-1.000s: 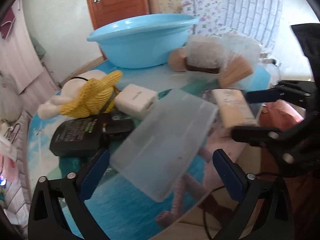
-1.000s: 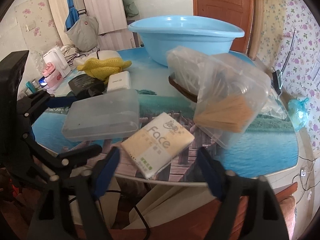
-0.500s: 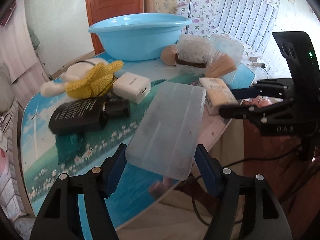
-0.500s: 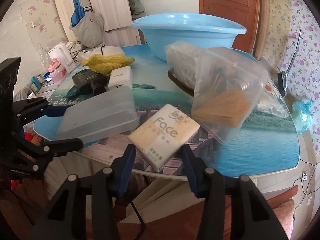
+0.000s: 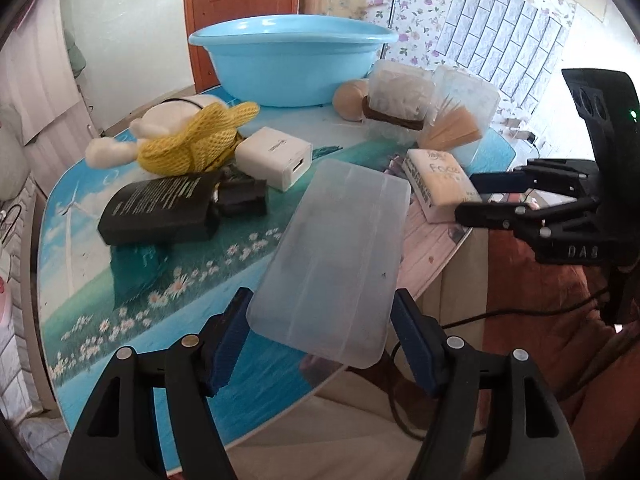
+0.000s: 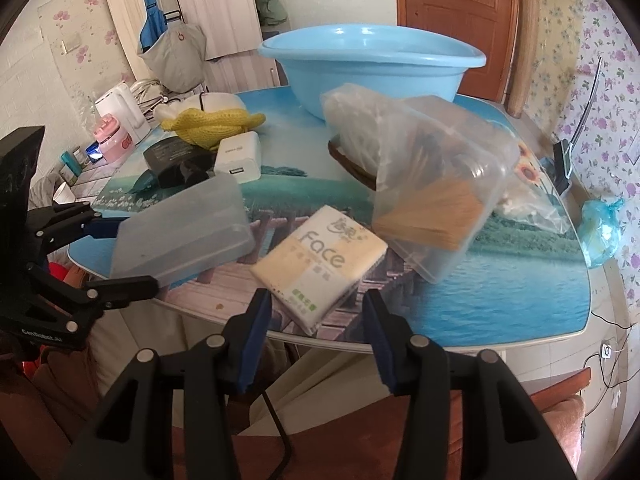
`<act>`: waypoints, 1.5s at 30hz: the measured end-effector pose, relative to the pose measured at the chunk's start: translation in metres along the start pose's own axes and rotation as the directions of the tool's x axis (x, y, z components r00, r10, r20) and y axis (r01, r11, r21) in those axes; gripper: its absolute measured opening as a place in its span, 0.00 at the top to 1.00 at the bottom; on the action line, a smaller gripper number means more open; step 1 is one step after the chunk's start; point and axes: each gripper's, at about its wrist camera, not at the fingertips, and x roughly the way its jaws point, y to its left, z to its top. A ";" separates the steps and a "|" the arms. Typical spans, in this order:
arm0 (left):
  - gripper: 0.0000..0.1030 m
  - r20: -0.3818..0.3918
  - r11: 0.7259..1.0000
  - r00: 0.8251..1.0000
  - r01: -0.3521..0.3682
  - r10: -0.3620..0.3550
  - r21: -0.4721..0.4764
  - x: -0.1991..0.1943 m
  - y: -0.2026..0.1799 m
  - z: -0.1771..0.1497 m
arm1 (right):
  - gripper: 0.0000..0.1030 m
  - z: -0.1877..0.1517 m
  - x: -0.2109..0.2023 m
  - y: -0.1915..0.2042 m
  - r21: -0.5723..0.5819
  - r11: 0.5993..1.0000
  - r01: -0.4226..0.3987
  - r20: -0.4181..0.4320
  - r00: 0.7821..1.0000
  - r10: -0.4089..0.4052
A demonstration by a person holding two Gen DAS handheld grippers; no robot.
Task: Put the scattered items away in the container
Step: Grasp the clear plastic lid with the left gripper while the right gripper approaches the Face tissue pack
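Basin [image 5: 292,68], the pale blue one standing in the upper middle of both views at the far side of the table [image 5: 132,284], is where everything has to end up, and as far as its visible rim and outer wall tell you, nothing has gone in; its inside is hidden from both cameras. So you are at the very start.

Your left gripper [image 5: 320,336] has its jaws pressed against the two long edges of the frosted plastic box [image 5: 340,256], which is lifted and tilted at the near table edge, lower middle of the left view. Your right gripper [image 6: 316,320] has its jaws spread on either side of the tissue pack [image 6: 320,260] marked "Face"; whether the pads actually touch the pack you cannot tell from here, so do not count it as grasped.

Still lying on the table: the yellow knitted piece [image 5: 200,140] with a white soft thing under it, the white charger [image 5: 274,156], the black adapter [image 5: 160,208] in the left half of the left view, and the clear tub of toothpicks [image 6: 436,208] leaning right of centre in the right view. All of these are left to move.
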 end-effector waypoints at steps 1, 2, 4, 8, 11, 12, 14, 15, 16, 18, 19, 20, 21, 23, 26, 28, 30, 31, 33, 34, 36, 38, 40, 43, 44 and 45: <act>0.32 0.002 1.000 1.000 0.009 -0.009 -0.001 0.002 0.000 0.003 | 0.54 0.000 0.002 0.001 0.003 1.000 -0.001 -0.005 1.000 0.001; 0.32 0.004 1.000 1.000 0.015 -0.015 0.000 0.004 -0.001 0.005 | 0.54 0.001 0.003 0.001 0.008 1.000 -0.001 -0.009 1.000 0.001; 0.32 0.009 1.000 1.000 0.022 -0.022 0.003 0.006 -0.004 0.010 | 0.54 0.002 0.006 0.000 0.027 1.000 -0.005 -0.020 1.000 0.005; 0.36 0.035 0.999 0.999 0.027 -0.028 0.032 -0.001 -0.010 0.010 | 0.54 0.006 0.009 0.000 0.044 0.999 0.000 -0.027 1.000 0.002; 0.36 0.051 0.999 0.998 0.017 -0.019 0.038 -0.011 -0.011 0.006 | 0.53 0.008 0.010 0.002 0.049 0.999 0.005 -0.030 1.000 -0.004; 0.36 0.056 0.999 0.998 0.015 -0.017 0.032 -0.013 -0.010 0.005 | 0.53 0.009 0.011 0.002 0.049 0.999 0.009 -0.030 1.000 -0.007; 0.37 0.061 0.998 0.997 0.041 -0.045 0.056 -0.020 -0.006 0.003 | 0.52 0.010 0.013 0.004 0.051 0.999 0.015 -0.031 0.999 -0.013; 0.37 0.069 0.998 0.997 0.042 -0.045 0.046 -0.024 -0.004 0.001 | 0.50 0.011 0.014 0.004 0.052 0.999 0.017 -0.031 0.999 -0.016; 0.37 0.073 0.997 0.996 0.050 -0.054 0.051 -0.028 -0.002 0.000 | 0.49 0.012 0.015 0.005 0.053 0.998 0.018 -0.031 0.999 -0.017; 0.37 0.087 0.999 0.996 0.034 -0.037 0.037 -0.035 0.003 -0.002 | 0.48 0.014 0.016 0.006 0.051 0.998 0.021 -0.032 0.999 -0.019; 0.37 0.090 0.999 0.995 0.027 -0.030 0.033 -0.036 0.005 -0.001 | 0.48 0.015 0.017 0.008 0.047 0.998 0.028 -0.032 0.999 -0.026; 0.37 0.094 0.999 0.995 0.017 -0.019 0.027 -0.038 0.006 -0.002 | 0.48 0.015 0.018 0.010 0.039 0.999 0.037 -0.032 0.999 -0.036; 0.37 0.097 1.000 0.995 0.010 -0.013 0.022 -0.038 0.008 -0.001 | 0.48 0.015 0.018 0.011 0.033 0.999 0.043 -0.031 0.999 -0.042; 0.37 0.102 1.000 0.995 0.003 -0.004 0.010 -0.039 0.012 -0.001 | 0.49 0.014 0.019 0.014 0.001 0.998 0.058 -0.029 0.998 -0.058; 0.37 0.103 1.000 0.995 0.004 -0.004 0.003 -0.042 0.013 -0.002 | 0.63 0.011 0.016 0.021 -0.051 0.998 0.032 -0.024 0.999 -0.033; 0.37 0.097 1.000 0.995 -0.004 0.002 0.017 -0.041 0.010 -0.002 | 0.64 0.008 0.014 0.026 -0.088 0.996 0.009 -0.020 1.000 -0.011; 0.37 0.090 1.000 0.996 0.010 -0.012 0.027 -0.039 0.008 -0.003 | 0.65 0.005 0.012 0.030 -0.115 0.993 0.003 -0.018 1.000 -0.005; 0.37 0.086 0.999 0.996 0.014 -0.016 0.032 -0.038 0.006 -0.003 | 0.65 0.004 0.011 0.030 -0.119 0.993 -0.002 -0.019 1.000 0.000; 0.37 0.076 0.999 0.997 0.009 -0.012 0.045 -0.034 0.002 -0.004 | 0.65 0.004 0.009 0.026 -0.112 0.994 -0.003 -0.021 1.000 0.000; 0.37 0.074 0.999 0.997 0.001 -0.004 0.049 -0.032 0.000 -0.004 | 0.65 0.004 0.007 0.023 -0.106 0.994 0.007 -0.021 1.000 -0.010; 0.38 0.082 0.998 0.997 -0.018 0.013 0.065 -0.030 -0.003 -0.004 | 0.65 0.004 0.006 0.016 -0.094 0.995 0.021 -0.021 1.000 -0.023; 0.37 0.083 0.997 0.996 -0.027 0.021 0.072 -0.029 -0.004 -0.003 | 0.65 0.002 0.004 0.009 -0.077 0.997 0.028 -0.020 0.999 -0.029; 0.35 0.083 0.996 0.996 -0.034 0.028 0.081 -0.028 -0.006 -0.003 | 0.65 0.002 0.001 0.004 -0.050 0.999 0.016 -0.016 1.000 -0.017; 0.26 0.081 0.996 0.996 -0.032 0.025 0.089 -0.026 -0.007 -0.003 | 0.64 0.005 -0.002 0.003 -0.026 1.000 -0.001 0.003 1.000 0.001; 0.25 0.074 0.996 0.997 -0.033 0.026 0.088 -0.024 -0.007 -0.003 | 0.64 0.006 -0.002 0.004 -0.028 1.000 0.004 0.007 1.000 -0.004; 0.24 0.071 0.995 0.997 -0.038 0.032 0.089 -0.022 -0.007 -0.003 | 0.62 0.007 -0.001 0.005 -0.029 1.000 0.008 0.008 1.000 -0.008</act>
